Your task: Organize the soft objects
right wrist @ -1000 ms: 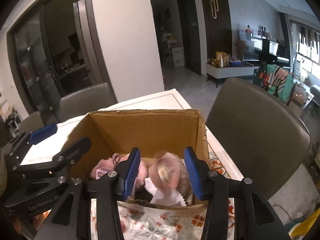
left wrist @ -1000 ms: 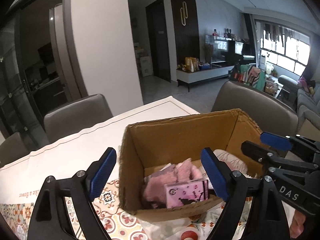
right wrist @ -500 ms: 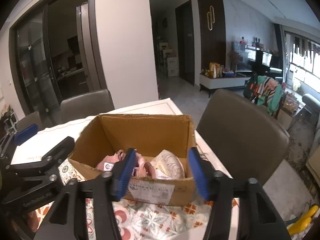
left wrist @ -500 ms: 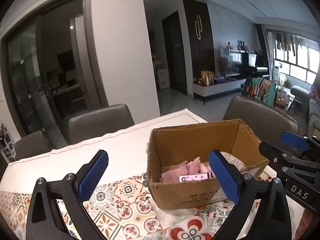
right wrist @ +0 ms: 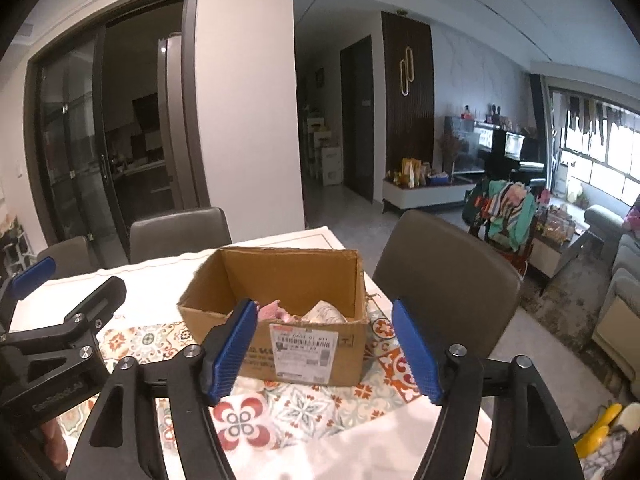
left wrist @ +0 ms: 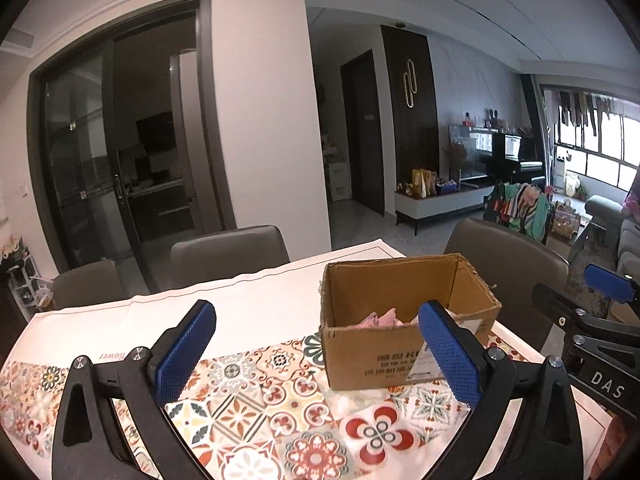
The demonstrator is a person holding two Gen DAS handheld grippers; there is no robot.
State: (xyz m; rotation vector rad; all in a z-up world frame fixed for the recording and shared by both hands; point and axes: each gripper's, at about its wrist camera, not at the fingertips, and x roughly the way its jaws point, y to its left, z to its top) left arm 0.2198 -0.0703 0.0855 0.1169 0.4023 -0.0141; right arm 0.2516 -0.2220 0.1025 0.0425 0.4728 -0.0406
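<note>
With the pink soft things (left wrist: 382,319) and a pale bundle (right wrist: 326,313) already lying in the cardboard box (right wrist: 280,312) ahead of your empty left gripper (left wrist: 316,354) and right gripper (right wrist: 324,354), whose jaws have just been opening, little looks left on the table (left wrist: 248,308).

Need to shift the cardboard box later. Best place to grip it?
Probably the cardboard box near wall's top rim, from above: it stands upright and open-topped, its walls thin enough for jaws. Avoid the middle, where the soft items lie just behind it.

A home: dining table (left wrist: 248,304), sofa (right wrist: 624,276), piano (left wrist: 516,160).
</note>
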